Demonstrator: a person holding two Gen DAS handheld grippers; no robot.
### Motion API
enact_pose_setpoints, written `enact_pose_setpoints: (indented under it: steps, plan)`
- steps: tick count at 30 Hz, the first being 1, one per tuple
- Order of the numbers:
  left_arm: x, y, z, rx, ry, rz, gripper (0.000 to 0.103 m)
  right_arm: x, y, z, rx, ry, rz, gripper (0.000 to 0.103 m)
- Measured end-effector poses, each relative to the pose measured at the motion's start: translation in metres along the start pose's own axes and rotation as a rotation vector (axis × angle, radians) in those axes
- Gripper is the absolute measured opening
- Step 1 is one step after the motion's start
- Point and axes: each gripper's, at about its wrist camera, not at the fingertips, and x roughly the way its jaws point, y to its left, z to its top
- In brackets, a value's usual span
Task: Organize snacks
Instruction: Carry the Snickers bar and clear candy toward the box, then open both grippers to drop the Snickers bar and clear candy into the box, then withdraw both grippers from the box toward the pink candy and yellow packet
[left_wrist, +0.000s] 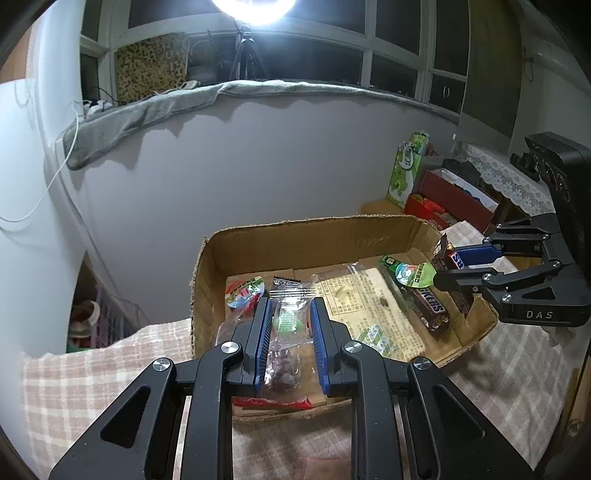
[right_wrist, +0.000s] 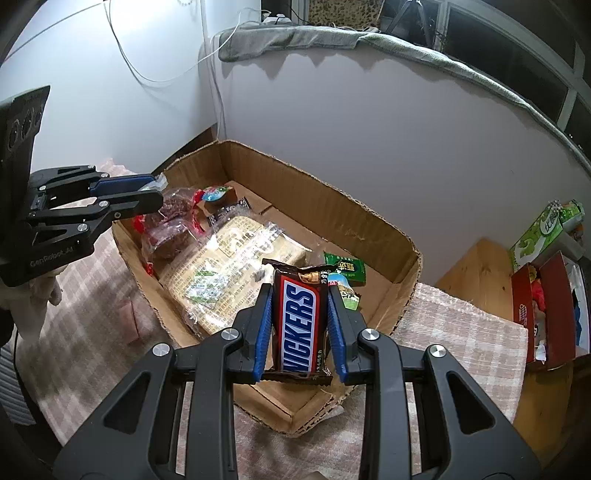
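Right gripper clamps a Snickers bar; only left view shows left gripper pinching clear packet.

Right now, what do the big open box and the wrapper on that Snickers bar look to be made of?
The box looks like plain brown corrugated cardboard, matte, with ragged torn top edges. The Snickers bar, clamped in the right gripper, seems wrapped in glossy plastic film: it shines under the light and has crimped, saw-toothed ends.
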Motion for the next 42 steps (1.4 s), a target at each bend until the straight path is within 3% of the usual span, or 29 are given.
enact_pose_setpoints:
  steps: [6,8,10,11,21,31,42]
  plan:
    - [0.001,0.000,0.001,-0.004,0.004,0.009,0.022,0.001,0.001,0.001,0.000,-0.001,-0.007,0.030]
    - [0.001,0.001,0.001,-0.007,0.003,0.010,0.031,0.000,0.002,0.001,-0.007,-0.006,-0.013,0.041]
    - [0.001,0.001,0.002,-0.009,0.003,0.014,0.044,-0.004,0.003,0.001,-0.010,-0.027,-0.029,0.063]
    - [0.000,0.001,0.002,-0.010,0.000,0.016,0.046,-0.006,0.004,0.001,-0.011,-0.038,-0.033,0.064]
    - [-0.010,0.002,0.000,-0.017,-0.007,0.021,0.049,-0.019,0.009,0.000,-0.005,-0.052,-0.043,0.065]
    - [-0.044,0.008,-0.019,-0.036,-0.020,0.029,0.050,-0.054,0.022,-0.023,-0.006,-0.081,-0.030,0.065]
    - [-0.053,0.002,-0.055,-0.014,0.052,-0.046,0.049,-0.084,0.058,-0.076,-0.034,-0.073,0.090,0.065]
